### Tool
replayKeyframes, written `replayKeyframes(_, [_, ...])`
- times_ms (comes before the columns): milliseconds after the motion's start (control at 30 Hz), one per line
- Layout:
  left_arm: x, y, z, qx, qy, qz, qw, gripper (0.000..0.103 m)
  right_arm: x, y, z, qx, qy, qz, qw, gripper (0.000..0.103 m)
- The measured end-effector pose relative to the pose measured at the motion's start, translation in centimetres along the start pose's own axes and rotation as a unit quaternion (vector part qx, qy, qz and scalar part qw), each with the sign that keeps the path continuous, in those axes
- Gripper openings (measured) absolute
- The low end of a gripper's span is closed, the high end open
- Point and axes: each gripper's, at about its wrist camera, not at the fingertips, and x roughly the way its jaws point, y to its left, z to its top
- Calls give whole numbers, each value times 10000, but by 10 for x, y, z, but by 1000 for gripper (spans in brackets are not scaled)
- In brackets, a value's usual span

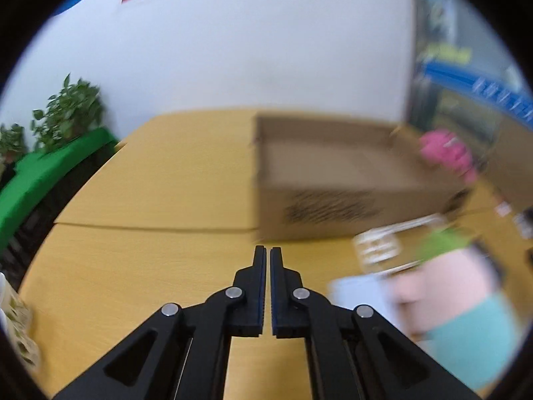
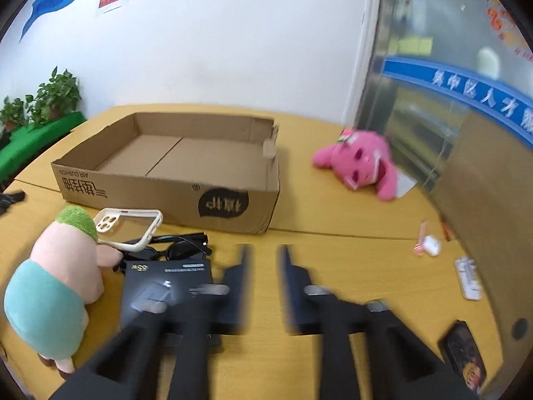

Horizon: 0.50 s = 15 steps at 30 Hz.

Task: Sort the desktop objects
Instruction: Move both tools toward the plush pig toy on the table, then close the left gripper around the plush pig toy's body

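The left tongs [image 1: 267, 253] are pressed together over bare desk [image 1: 140, 266], the blurred cardboard box [image 1: 333, 180] at one o'clock. Only the right view shows the right tongs [image 2: 265, 253] with a gap between them, pinching nothing, sunglasses [image 2: 180, 248] and black packet [image 2: 160, 286] at ten o'clock, pink plush [image 2: 363, 163] at two o'clock.

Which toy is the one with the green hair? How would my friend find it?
Start at the big open cardboard box on the yellow table. Just in front of its near left corner lies a plush doll, beside black sunglasses and a dark flat box. It alone has a pale pink body, teal shorts and fuzzy green hair; the other plush, right of the box, is bright pink all over.
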Motion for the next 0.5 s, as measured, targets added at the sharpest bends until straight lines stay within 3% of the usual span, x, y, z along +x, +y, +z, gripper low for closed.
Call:
replayKeyframes(33, [-15, -10, 1, -95, -216, -204, 9995, 25, -5, 5, 0, 82, -56, 128, 9999, 25])
replayKeyframes(67, [-32, -22, 1, -226, -426, -372, 9981, 76, -6, 8, -1, 109, -65, 229, 9997, 63])
replayKeyframes(100, [-46, -34, 0, -347, -576, -430, 9968, 101, -9, 13, -2, 135, -104, 418, 9990, 103])
replayKeyframes(167, [-67, -54, -4, -458, -924, -545, 9932, 102, -18, 24, -2, 77, -282, 732, 9969, 102])
replayKeyframes(233, [-73, -72, -7, -424, -1020, -700, 9914, 103, -26, 37, -1, -79, -381, 863, 9955, 103])
replayKeyframes(367, [-67, -88, -4, -339, -772, -950, 9919, 102, -29, 60, -1, -267, -340, 1127, 9927, 103])
replayKeyframes(433, [-61, -90, -8, -383, -610, -1049, 9919, 93, -31, 66, -4, -272, -354, 1074, 9932, 103])
replayKeyframes(467, [-59, -92, -9, -413, -531, -1046, 9922, 58, -32, 68, -5, -256, -372, 1022, 9937, 103])
replayKeyframes(500, [-53, -91, -10, -475, -382, -988, 9932, 12, -33, 71, -7, -235, -384, 1014, 9938, 103])
